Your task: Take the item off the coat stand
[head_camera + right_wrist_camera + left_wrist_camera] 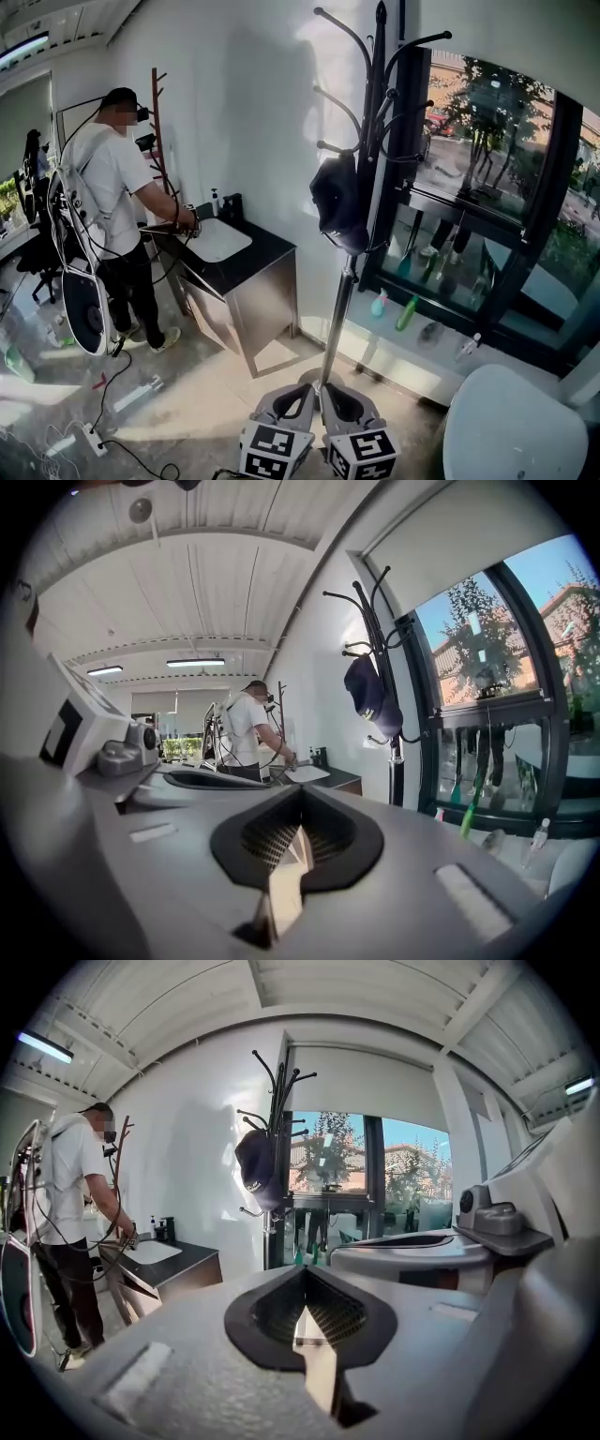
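Left gripper (292, 405) and right gripper (345, 405) side by side at coat stand (375, 112) base. Both jaws clenched, nothing between. Dark cap (337, 202) hangs on stand hook, well above both grippers. 1 person (108, 178) at sink counter (253, 258).

Pouring in bright through the window (487, 159), casting the coat stand's (375, 141) shadow onto the white wall (253, 103), glaring off the floor (187, 412); bending hard and blackening toward both gripper views' round edges.
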A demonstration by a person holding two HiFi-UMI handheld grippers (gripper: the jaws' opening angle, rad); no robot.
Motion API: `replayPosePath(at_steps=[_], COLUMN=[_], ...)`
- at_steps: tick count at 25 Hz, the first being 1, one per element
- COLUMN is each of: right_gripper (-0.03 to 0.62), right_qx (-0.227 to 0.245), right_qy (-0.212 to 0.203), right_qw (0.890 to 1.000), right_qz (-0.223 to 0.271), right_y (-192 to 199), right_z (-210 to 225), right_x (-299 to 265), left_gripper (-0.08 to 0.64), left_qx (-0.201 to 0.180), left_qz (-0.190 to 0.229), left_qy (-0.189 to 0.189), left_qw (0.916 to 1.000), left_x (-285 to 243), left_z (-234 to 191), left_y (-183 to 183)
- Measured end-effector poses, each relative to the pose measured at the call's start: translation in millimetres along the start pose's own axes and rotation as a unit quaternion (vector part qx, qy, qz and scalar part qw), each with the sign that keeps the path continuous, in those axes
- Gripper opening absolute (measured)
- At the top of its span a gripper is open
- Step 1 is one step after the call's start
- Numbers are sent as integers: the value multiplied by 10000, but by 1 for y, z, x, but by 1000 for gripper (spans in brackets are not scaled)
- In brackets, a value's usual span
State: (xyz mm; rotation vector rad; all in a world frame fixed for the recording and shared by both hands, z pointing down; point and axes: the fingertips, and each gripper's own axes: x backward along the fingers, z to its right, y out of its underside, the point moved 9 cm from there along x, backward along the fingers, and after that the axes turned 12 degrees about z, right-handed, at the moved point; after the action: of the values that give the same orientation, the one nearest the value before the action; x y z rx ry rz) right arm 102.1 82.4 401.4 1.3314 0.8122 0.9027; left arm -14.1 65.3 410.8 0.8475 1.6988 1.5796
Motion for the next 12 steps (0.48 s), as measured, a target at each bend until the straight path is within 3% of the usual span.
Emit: replayPosePath(at_steps=[12], right_gripper=[5], right_qx=[141], right_qy=[383], right_qw=[9992], right_qz=[51], right_y=[-11], right_z=[13], right_x=[-72], left_gripper=[5], left_qx=[156], left_qz=[37], left_qy=[310], left_qw=[9994], left_x=[-54], left_z=[-63], left_y=[-12])
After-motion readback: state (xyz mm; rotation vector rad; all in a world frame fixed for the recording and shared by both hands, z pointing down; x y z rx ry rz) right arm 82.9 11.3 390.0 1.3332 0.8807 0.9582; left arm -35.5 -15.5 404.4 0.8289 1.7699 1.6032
